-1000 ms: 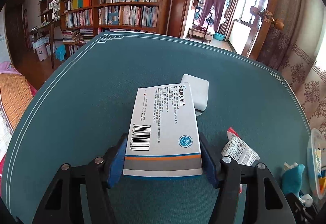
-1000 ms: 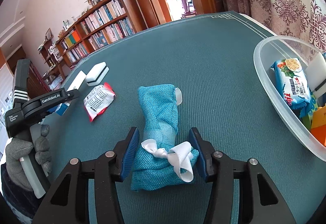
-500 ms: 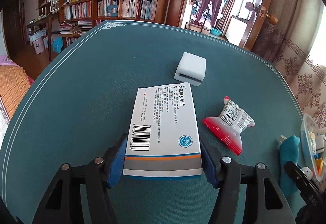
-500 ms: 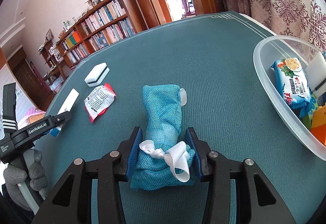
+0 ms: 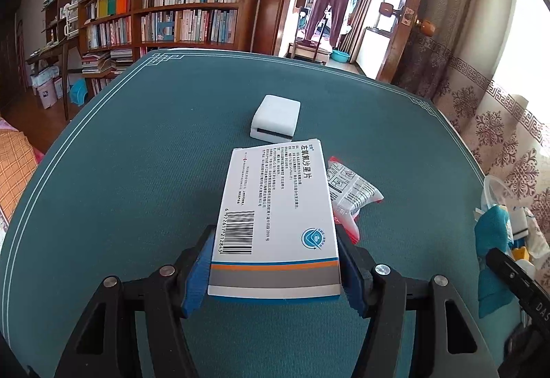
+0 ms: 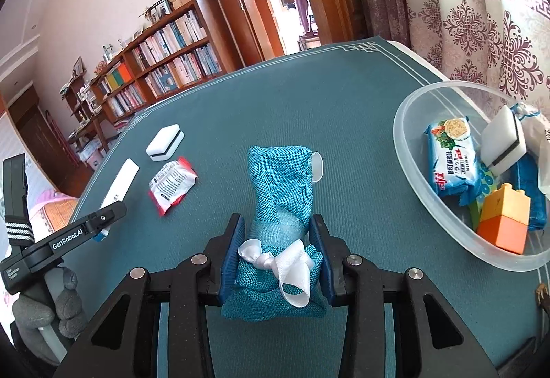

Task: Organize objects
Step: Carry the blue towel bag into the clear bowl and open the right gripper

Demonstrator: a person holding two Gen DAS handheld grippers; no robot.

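My left gripper [image 5: 275,240] is shut on a white medicine box [image 5: 275,206] with a barcode, held above the teal table [image 5: 137,171]. My right gripper [image 6: 277,226] has its jaws closing on a teal woven pouch [image 6: 280,171] tied with a white ribbon [image 6: 288,261]; the blue pads press into its neck. The pouch hangs slightly off the cloth. In the right wrist view the left gripper [image 6: 103,216] and the medicine box [image 6: 120,182] show at the left. A gloved hand [image 6: 41,309] holds it.
A white sponge block [image 5: 275,118] and a red-and-white sachet [image 5: 350,192] lie on the table beyond the box. A clear plastic bowl [image 6: 405,154] at the right holds a cracker pack [image 6: 450,154], a white sponge [image 6: 503,137] and an orange block [image 6: 503,216]. Bookshelves and curtains surround the table.
The right jaws have narrowed onto the pouch and lifted it a little. The left gripper has carried the box sideways, so it now overlaps the sachet.
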